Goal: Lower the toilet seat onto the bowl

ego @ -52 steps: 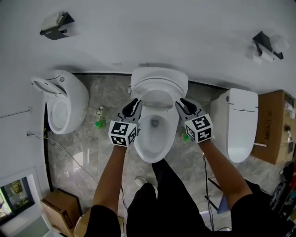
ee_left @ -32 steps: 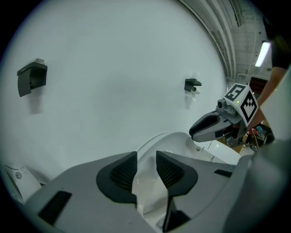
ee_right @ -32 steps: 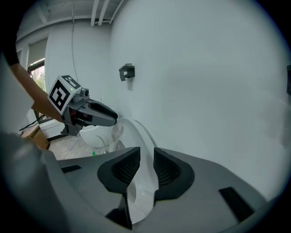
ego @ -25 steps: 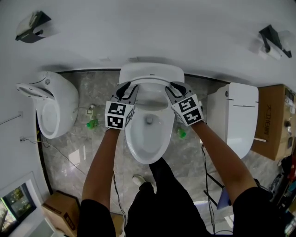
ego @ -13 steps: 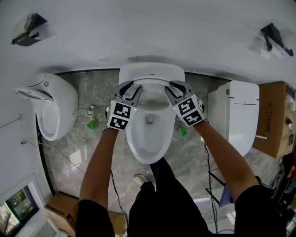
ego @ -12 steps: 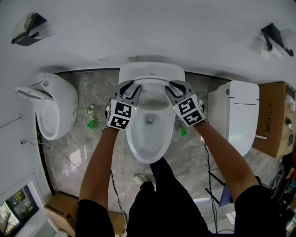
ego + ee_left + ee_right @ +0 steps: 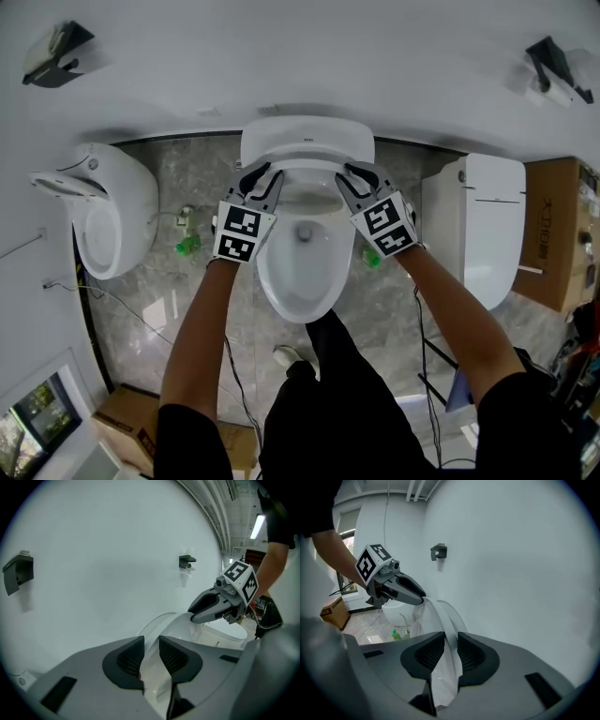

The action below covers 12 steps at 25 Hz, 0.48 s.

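The toilet seat (image 7: 307, 174) stands raised at the back of the bowl (image 7: 302, 267), leaning toward the white wall (image 7: 300, 56), with a claw on each flank. The left claw (image 7: 261, 174) has the seat's left edge between its pads. Its own view shows the white rim filling the narrow gap, and the jaws have just been closing onto it. The right claw (image 7: 354, 174) mirrors this on the other edge: its jaws have also just been closing, and the thin curved rim runs up between the ribbed pads, touching both. From above it is hard to tell the seat from the lid behind it, since both are white and overlap. The bowl below is uncovered. Another white fixture (image 7: 108, 220) stands to the left and a closed toilet (image 7: 483, 239) to the right, both on the grey marbled floor (image 7: 187, 309). A green bottle (image 7: 187, 246) lies near the bowl's left side.
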Tool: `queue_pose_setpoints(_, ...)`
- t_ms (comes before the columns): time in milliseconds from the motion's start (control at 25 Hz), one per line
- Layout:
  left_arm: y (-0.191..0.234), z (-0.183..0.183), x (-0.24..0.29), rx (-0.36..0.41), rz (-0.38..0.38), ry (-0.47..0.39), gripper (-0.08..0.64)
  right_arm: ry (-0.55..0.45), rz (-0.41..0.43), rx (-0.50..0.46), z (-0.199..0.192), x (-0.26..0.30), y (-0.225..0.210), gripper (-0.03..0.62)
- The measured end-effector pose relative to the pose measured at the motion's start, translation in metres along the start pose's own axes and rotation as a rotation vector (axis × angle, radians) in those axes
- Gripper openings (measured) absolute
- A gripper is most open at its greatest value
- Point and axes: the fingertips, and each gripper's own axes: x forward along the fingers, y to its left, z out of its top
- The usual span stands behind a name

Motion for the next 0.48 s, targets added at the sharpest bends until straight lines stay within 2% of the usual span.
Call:
queue_pose_setpoints(280, -0.018, -0.008, -0.024, -0.031, -0.009, -0.019, 0.11, -0.006, 0.006, -0.005, -0.006, -0.02, 0.022, 0.101)
queue_pose_setpoints(480, -0.031, -0.016, -0.043, -0.082, -0.017, -0.03, 0.12, -0.004, 0.012, -0.012, -0.01, -0.034, 0.041, 0.102)
